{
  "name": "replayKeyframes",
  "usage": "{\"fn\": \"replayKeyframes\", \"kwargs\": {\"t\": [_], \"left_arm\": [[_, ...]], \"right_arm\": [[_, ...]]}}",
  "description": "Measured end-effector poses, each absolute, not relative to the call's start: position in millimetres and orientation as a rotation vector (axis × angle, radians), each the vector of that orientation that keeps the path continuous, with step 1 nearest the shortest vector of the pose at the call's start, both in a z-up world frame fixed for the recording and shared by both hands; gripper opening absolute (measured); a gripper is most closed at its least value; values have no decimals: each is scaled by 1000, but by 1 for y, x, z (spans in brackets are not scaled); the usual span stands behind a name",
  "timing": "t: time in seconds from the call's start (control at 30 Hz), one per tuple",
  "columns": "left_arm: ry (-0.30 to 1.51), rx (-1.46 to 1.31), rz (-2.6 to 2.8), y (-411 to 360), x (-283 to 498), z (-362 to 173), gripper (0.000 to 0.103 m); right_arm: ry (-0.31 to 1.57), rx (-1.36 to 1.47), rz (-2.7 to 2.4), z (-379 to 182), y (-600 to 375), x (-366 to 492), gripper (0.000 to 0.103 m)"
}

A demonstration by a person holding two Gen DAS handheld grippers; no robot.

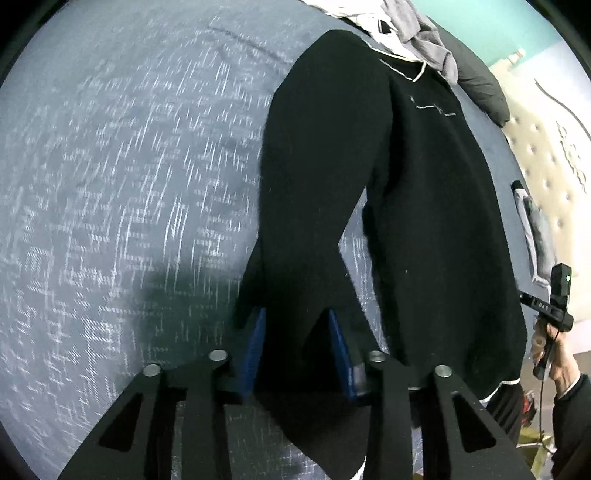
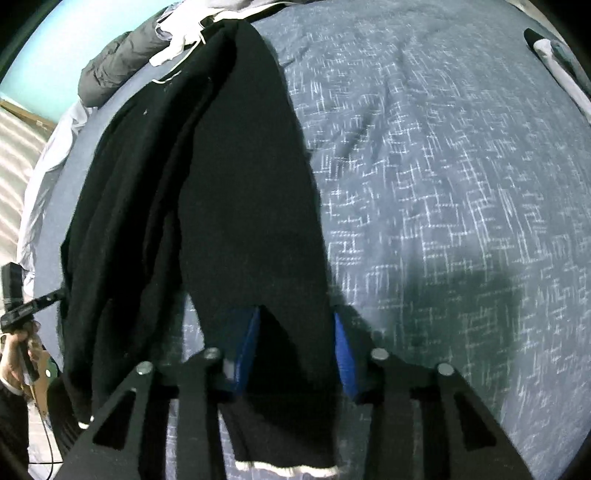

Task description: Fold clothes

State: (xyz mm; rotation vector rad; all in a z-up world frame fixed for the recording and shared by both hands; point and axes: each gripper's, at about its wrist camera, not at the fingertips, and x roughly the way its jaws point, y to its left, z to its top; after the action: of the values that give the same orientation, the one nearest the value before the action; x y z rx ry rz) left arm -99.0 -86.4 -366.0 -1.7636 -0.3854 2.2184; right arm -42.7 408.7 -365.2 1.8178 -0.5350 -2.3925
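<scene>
left wrist view: left tool (image 1: 295, 347) clamped on sleeve of black sweater (image 1: 424, 184); body lies right of tool, long axis running away toward clothes pile (image 1: 406, 29). right tool (image 2: 297, 347) likewise pinches other sleeve, body to its left. sweater spread on blue bed (image 1: 110, 184), sleeves splayed outward. guess: each sleeve needs swinging inward over body; both hands equally near.

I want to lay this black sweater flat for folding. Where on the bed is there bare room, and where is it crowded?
Bare bedspread lies beside the left sleeve, and more beside the right sleeve, out to a folded garment at the bed's edge. It is crowded beyond the sweater's collar, where a clothes pile sits.
</scene>
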Motion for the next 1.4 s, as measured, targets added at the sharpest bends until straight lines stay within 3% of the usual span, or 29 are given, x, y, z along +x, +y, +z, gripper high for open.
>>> {"fn": "replayKeyframes", "kwargs": {"t": [0.07,0.13,0.23,0.4,0.47,0.5,0.53,0.7,0.8,0.87,0.93,1.4], "left_arm": [[-379,-1751,2229,-86,-98,-364,14],[-388,-1737,2228,-87,-96,-363,10],[-350,-1722,2261,-105,-86,-349,10],[-270,-1643,2333,-98,-75,-316,13],[-238,-1636,2328,-91,-75,-313,31],[-236,-1638,2320,-89,-75,-313,48],[-234,-1639,2311,-87,-75,-314,52],[-222,-1730,2281,-71,-82,-341,52],[-168,-1757,2303,-65,-79,-352,51],[-126,-1761,2324,-63,-78,-358,40],[-97,-1753,2343,-65,-77,-358,5],[-258,-1605,2405,-166,-46,-285,2]], "right_arm": [[-547,1802,-2396,-361,408,-40,16],[-548,1779,-2408,-355,406,-39,9],[-533,1727,-2440,-339,406,-36,6],[-488,1685,-2539,-316,418,-32,5],[-490,1691,-2566,-310,426,-30,5],[-494,1693,-2570,-308,430,-30,5],[-491,1690,-2582,-306,435,-28,5],[-498,1690,-2628,-295,431,-23,13],[-472,1671,-2632,-287,429,-23,28],[-465,1641,-2632,-280,429,-19,39],[-456,1615,-2641,-271,429,-13,41],[-541,1582,-2620,-271,421,-15,41]]}}
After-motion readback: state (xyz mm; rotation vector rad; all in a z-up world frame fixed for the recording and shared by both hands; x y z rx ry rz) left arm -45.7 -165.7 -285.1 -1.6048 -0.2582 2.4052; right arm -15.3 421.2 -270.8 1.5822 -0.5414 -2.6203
